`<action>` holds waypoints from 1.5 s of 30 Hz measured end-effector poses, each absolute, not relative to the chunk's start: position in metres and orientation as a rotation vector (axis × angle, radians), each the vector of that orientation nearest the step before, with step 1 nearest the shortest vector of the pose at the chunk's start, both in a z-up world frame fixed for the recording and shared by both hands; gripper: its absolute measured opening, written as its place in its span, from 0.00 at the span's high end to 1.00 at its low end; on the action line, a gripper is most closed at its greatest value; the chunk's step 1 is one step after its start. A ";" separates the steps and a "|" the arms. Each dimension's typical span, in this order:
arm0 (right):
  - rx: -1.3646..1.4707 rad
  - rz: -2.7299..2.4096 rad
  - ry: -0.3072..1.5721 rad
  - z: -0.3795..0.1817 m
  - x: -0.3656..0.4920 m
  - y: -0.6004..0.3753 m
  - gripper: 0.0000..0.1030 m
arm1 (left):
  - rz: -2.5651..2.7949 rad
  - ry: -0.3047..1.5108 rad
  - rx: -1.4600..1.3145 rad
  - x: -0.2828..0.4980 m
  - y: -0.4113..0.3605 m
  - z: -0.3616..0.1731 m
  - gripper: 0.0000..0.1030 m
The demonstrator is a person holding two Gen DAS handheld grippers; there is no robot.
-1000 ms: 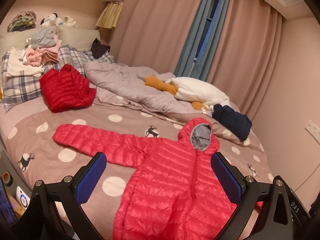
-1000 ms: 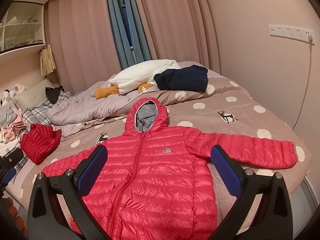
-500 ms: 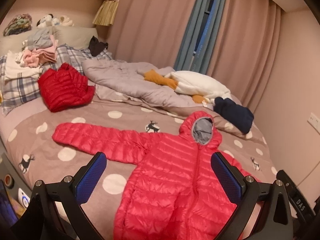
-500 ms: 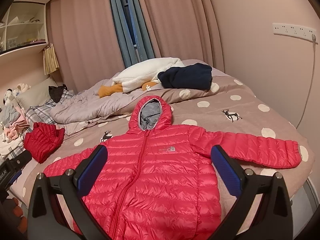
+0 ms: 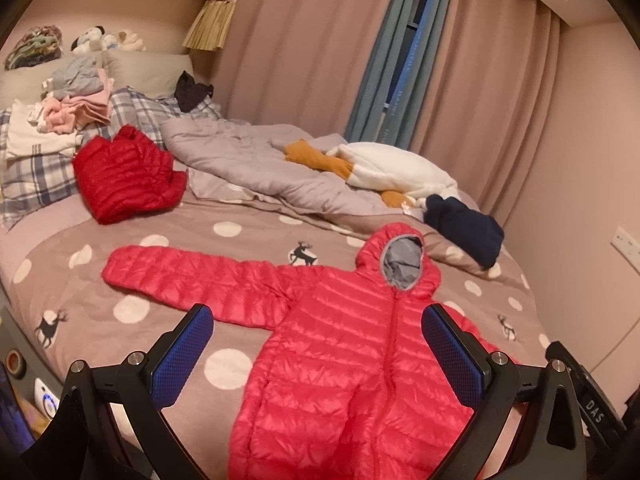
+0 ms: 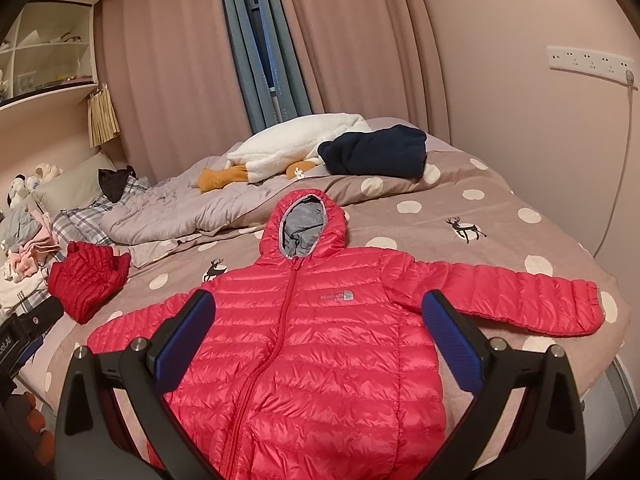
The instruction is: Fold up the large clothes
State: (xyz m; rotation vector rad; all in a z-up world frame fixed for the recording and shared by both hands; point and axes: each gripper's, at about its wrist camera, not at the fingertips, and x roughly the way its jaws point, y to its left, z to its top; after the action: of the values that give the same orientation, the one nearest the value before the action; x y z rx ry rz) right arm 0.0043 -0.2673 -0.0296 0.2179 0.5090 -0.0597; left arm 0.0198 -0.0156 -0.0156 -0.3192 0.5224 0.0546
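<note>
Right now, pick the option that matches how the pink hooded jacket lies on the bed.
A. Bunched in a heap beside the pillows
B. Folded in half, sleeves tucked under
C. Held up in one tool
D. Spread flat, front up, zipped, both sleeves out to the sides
D: the pink hooded jacket lies flat with its zipper closed and a sleeve stretched out each way, and both tools hang open above it.

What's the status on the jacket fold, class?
Both claws, left and right, open, empty. Pink jacket flat on bed, zipped, sleeves spread, unfolded. Nothing on it.
</note>
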 end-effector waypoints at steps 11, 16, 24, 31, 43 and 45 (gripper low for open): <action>0.226 -0.038 0.501 -0.029 0.006 -0.266 0.00 | 0.063 0.534 -0.310 0.023 -0.018 -0.018 0.00; 0.235 -0.050 0.493 -0.028 0.005 -0.269 0.00 | 0.074 0.515 -0.301 0.021 -0.018 -0.017 0.00; 0.263 -0.054 0.492 -0.029 0.004 -0.275 0.00 | 0.095 0.494 -0.282 0.022 -0.017 -0.018 0.00; 0.290 -0.049 0.496 -0.030 0.004 -0.281 0.00 | 0.057 0.490 -0.273 0.027 -0.018 -0.023 0.00; 0.363 -0.137 0.549 -0.045 0.025 -0.311 0.00 | 0.227 0.557 -0.414 0.074 0.030 -0.058 0.00; 0.386 -0.176 0.557 -0.050 0.031 -0.321 0.00 | 0.305 0.581 -0.407 0.082 0.041 -0.064 0.00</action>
State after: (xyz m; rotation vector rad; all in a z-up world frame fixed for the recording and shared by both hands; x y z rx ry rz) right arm 0.0312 -0.3209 -0.0500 0.3863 0.5568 -0.1755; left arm 0.0825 0.0410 -0.0641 -0.4066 0.5809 0.3050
